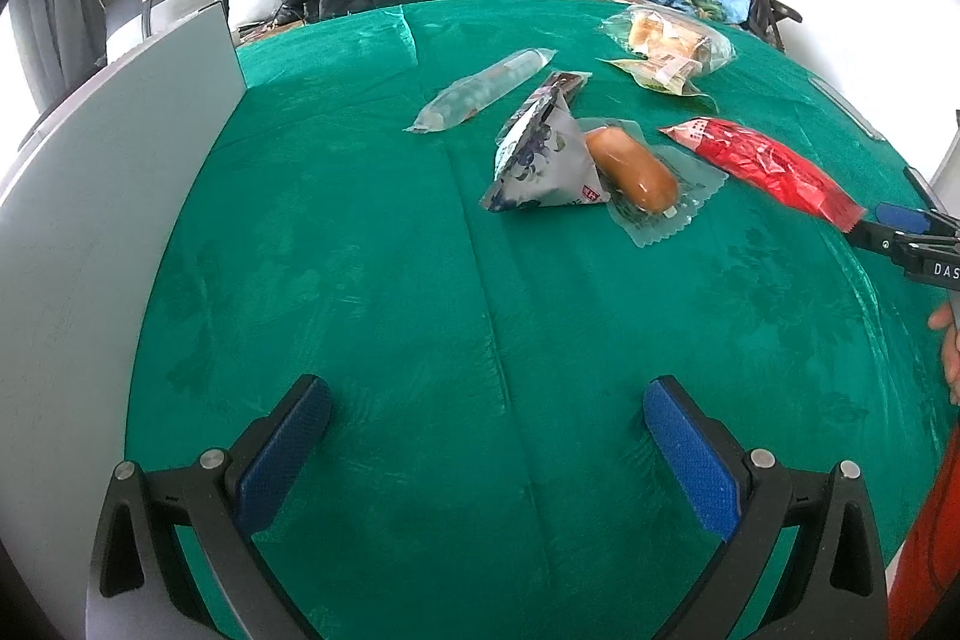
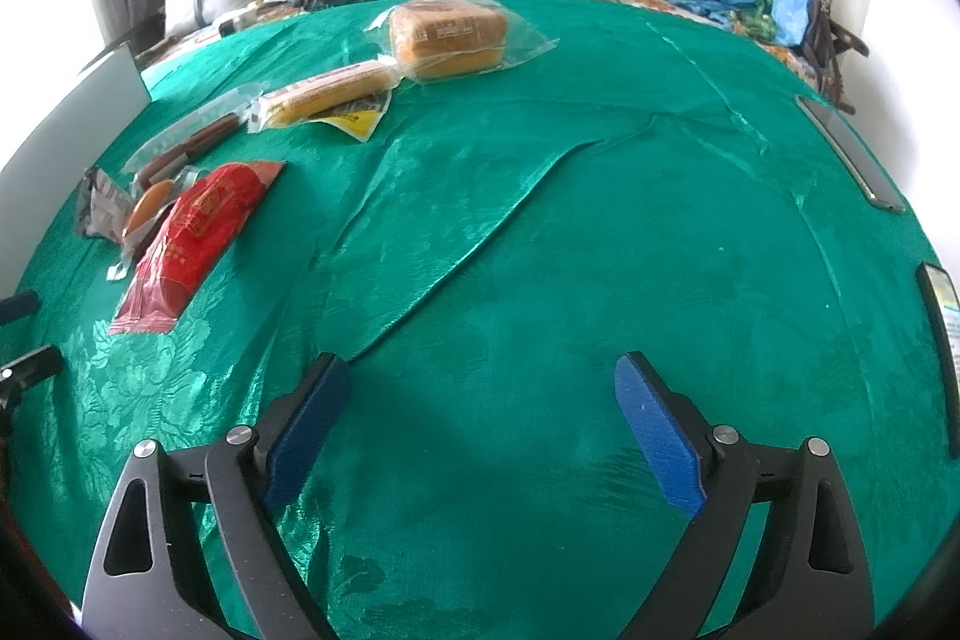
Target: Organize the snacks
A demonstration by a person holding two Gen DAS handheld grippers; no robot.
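Apparently the sorting has barely begun — the snacks lie scattered on the green-clothed bench and neither gripper holds anything. The left gripper hovers over bare cloth at the near edge, its fingers spread wide and empty; the right gripper likewise stands wide and empty over a wrinkled patch.

The red packet lies nearest the right gripper, to its left, long and crinkly with a crimped end. Just beyond it sit a clear-wrapped sausage bun and a grey triangular pouch, touching each other. Farther off lie a long clear sleeve of pale rounds, a wrapped yellow roll and a bagged square loaf at the far side.

The next move probably calls for the right gripper to swing left and descend on the red packet — its slippery film may crumple, so pinching across the filled middle looks safer than the flat end.
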